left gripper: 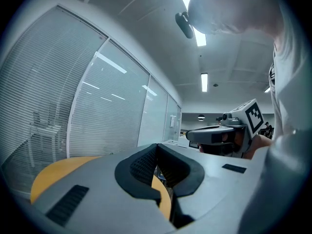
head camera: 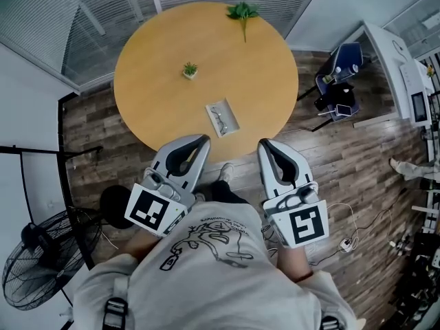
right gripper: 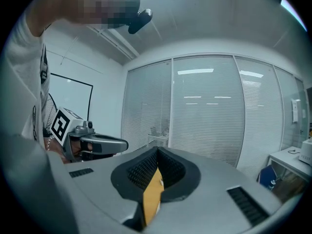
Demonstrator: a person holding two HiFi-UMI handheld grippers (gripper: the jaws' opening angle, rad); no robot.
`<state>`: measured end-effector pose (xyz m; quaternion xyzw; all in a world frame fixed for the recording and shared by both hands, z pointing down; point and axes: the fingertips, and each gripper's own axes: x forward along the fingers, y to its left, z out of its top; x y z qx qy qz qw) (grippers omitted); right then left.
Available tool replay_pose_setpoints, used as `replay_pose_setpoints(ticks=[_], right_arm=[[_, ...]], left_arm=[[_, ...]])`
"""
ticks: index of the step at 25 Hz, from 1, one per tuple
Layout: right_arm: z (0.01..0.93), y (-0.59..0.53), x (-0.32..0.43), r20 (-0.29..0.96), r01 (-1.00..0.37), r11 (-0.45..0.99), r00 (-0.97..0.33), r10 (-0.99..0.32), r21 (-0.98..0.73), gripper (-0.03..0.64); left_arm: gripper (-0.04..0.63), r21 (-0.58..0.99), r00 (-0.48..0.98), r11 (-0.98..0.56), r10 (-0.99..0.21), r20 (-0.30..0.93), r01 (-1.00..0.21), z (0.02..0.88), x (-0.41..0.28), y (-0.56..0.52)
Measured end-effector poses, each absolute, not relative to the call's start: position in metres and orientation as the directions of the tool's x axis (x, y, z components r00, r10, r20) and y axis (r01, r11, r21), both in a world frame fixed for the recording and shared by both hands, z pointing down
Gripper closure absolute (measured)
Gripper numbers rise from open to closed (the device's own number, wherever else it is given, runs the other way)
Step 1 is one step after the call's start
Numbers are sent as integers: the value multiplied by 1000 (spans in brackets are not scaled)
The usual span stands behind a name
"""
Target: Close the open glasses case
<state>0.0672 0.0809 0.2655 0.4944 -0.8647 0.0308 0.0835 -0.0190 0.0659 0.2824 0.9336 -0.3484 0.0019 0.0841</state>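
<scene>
The open glasses case (head camera: 222, 118) is a pale tray with a pair of glasses lying in it, on the near part of the round wooden table (head camera: 158, 81). Both grippers hover over the table's near edge, short of the case. My left gripper (head camera: 204, 139) is below and left of the case, its jaws pressed together with nothing between them. To the case's lower right, my right gripper (head camera: 264, 144) is likewise shut and empty. In the left gripper view the left gripper (left gripper: 157, 145) shows only table edge past its jaws. The right gripper (right gripper: 157, 150) sees a strip of tabletop.
A small potted plant (head camera: 190, 69) stands mid-table and a green sprig (head camera: 243, 11) lies at the far edge. A blue chair (head camera: 340, 67) with items is to the right, a floor fan (head camera: 38, 267) at lower left. Window blinds line the far wall.
</scene>
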Motion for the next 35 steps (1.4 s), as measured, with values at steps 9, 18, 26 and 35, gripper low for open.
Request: replay_pose_setpoints(ticks=[9,18,26,35], right_arm=[[271,37,104,194,-850,526,-511,-837,32,608],[272,-7,136,185,-838,545,-532,-826,21,609],[274,-37,159,170,-828,561,-551,-817,9,609],[269,-64,185,111,-839,544,-544,-832,-34,609]], left_arm=[[575,155,741,-727,-668,70,-669,283,13,23],[575,147,726,-712,-681,91,-686,286,45,-18],[575,141,721,-708,-686,101,-692,291,72,-46],[575,138,709,-696,-697,110,-705,295,97,-67]])
